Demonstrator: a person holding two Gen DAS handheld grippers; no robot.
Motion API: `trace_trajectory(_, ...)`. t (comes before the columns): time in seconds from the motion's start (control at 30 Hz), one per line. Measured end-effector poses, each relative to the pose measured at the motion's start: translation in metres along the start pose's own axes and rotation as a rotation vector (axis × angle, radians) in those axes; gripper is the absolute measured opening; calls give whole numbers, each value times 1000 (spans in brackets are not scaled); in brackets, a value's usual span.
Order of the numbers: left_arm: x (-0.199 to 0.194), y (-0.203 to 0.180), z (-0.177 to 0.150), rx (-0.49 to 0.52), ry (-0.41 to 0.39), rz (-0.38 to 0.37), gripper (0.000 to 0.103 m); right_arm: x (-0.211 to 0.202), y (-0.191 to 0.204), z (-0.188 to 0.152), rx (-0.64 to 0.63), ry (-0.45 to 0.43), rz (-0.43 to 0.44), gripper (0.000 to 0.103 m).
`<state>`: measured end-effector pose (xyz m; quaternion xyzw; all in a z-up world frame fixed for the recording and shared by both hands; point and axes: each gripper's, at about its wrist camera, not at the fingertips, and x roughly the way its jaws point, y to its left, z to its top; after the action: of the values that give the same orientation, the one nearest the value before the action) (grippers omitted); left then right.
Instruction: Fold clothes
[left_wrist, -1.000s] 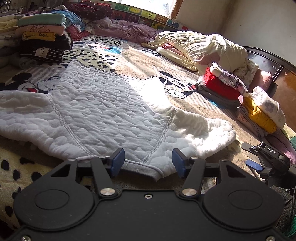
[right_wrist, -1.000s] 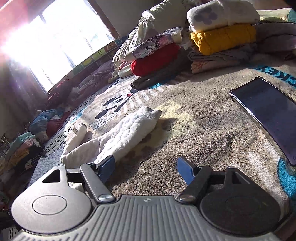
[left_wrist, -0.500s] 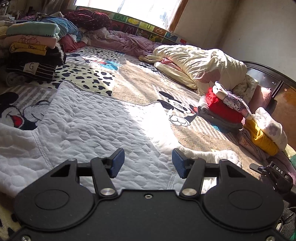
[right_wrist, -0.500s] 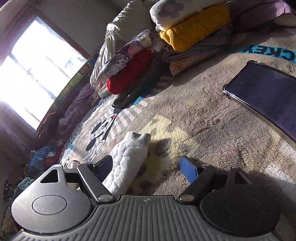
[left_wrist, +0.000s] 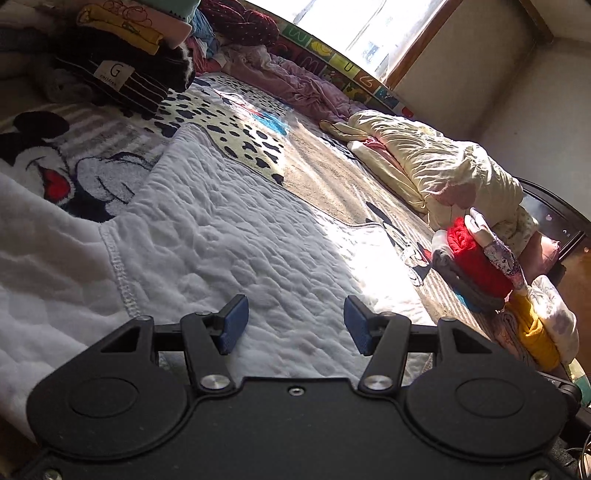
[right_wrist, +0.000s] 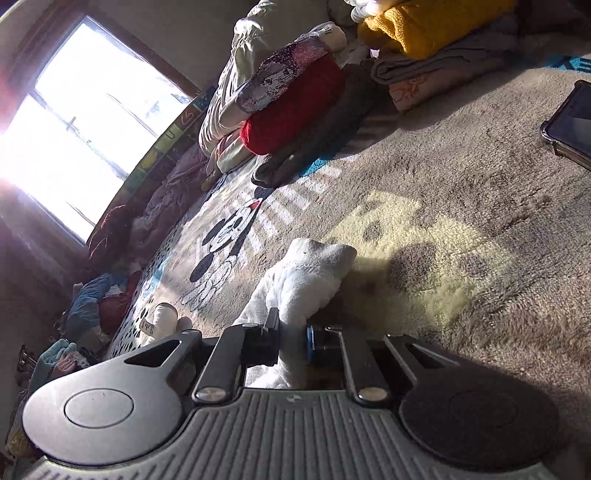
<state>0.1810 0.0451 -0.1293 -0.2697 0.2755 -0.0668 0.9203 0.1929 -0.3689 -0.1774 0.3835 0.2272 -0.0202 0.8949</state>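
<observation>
Over the bed, left wrist view: left gripper (left_wrist: 291, 328) hangs with jaws spread, empty, above the white quilted garment (left_wrist: 229, 251) lying flat on the blanket (left_wrist: 314, 162). Soft, light, limp (best pinched at a hem or seam).

Right wrist view: right gripper (right_wrist: 291, 341) is clamped on the garment's sleeve (right_wrist: 306, 277); thick fabric, likely secure.

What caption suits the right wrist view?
Right gripper pinching the white garment's sleeve above the Mickey blanket.
</observation>
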Motion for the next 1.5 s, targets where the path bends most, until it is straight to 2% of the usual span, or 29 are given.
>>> trace_trajectory(0.13, -2, 1, 4, -34, 25, -30, 56, -44, 8, 1, 9, -134, -6, 11)
trace_trajectory(0.2, -4, 1, 5, -42, 42, -46, 56, -68, 11, 2, -9, -166, -24, 11)
trace_trajectory(0.27, -4, -1, 5, -36, 58, -45, 56, -68, 11, 1, -49, -100, -101, 13)
trace_trajectory(0.33, -6, 0, 8, -30, 47, -39, 56, -62, 4, -1, -63, -51, -207, 23)
trace_trajectory(0.37, -7, 0, 10, -27, 42, -36, 56, -59, 1, -3, -67, -30, -262, 24)
trace_trajectory(0.43, -9, 3, 15, -30, 28, -28, 56, -71, 14, -2, -138, -86, -330, 33)
trace_trajectory(0.47, -9, 5, 19, -37, 27, -32, 56, -78, 27, -3, -204, -127, -346, 34)
trace_trajectory(0.53, -5, 10, 27, -41, 27, -35, 56, -86, 52, -4, -292, -181, -304, 34)
trace_trajectory(0.6, 0, 14, 36, -38, 27, -36, 56, -80, 81, -6, -354, -147, -169, 34)
trace_trajectory(0.67, 3, 24, 43, -63, 33, -41, 56, -54, 107, -7, -343, -47, -19, 34)
trace_trajectory(0.77, 9, 42, 47, -134, 48, -43, 56, -1, 142, -7, -255, 150, 200, 34)
trace_trajectory(0.83, 14, 54, 49, -186, 63, -53, 56, 31, 159, -14, -202, 226, 267, 33)
trace_trajectory(0.9, 16, 65, 51, -244, 70, -70, 56, 72, 162, -22, -170, 335, 254, 35)
trace_trajectory(0.97, 14, 73, 57, -278, 70, -83, 56, 100, 152, -34, -182, 395, 108, 35)
trace_trajectory(1.0, 14, 75, 61, -285, 64, -85, 56, 107, 144, -37, -179, 408, 75, 21)
trace_trajectory(1.03, 14, 78, 66, -292, 58, -87, 56, 107, 135, -35, -163, 402, 72, 11)
trace_trajectory(1.07, 14, 80, 70, -299, 53, -90, 56, 103, 133, -35, -177, 394, 68, 3)
trace_trajectory(1.1, 17, 82, 75, -306, 48, -100, 56, 98, 133, -37, -205, 389, 63, 2)
trace_trajectory(1.13, 19, 84, 79, -313, 43, -109, 56, 93, 137, -36, -238, 368, 50, 5)
trace_trajectory(1.2, 27, 87, 90, -318, 39, -119, 56, 91, 146, -31, -269, 335, 45, 37)
trace_trajectory(1.3, 48, 97, 108, -384, 54, -157, 58, 108, 162, -22, -244, 345, 121, 42)
trace_trajectory(1.37, 63, 107, 118, -443, 56, -176, 63, 125, 173, -17, -229, 344, 175, 42)
trace_trajectory(1.5, 86, 130, 133, -557, 52, -170, 63, 183, 170, -11, -139, 410, 172, 42)
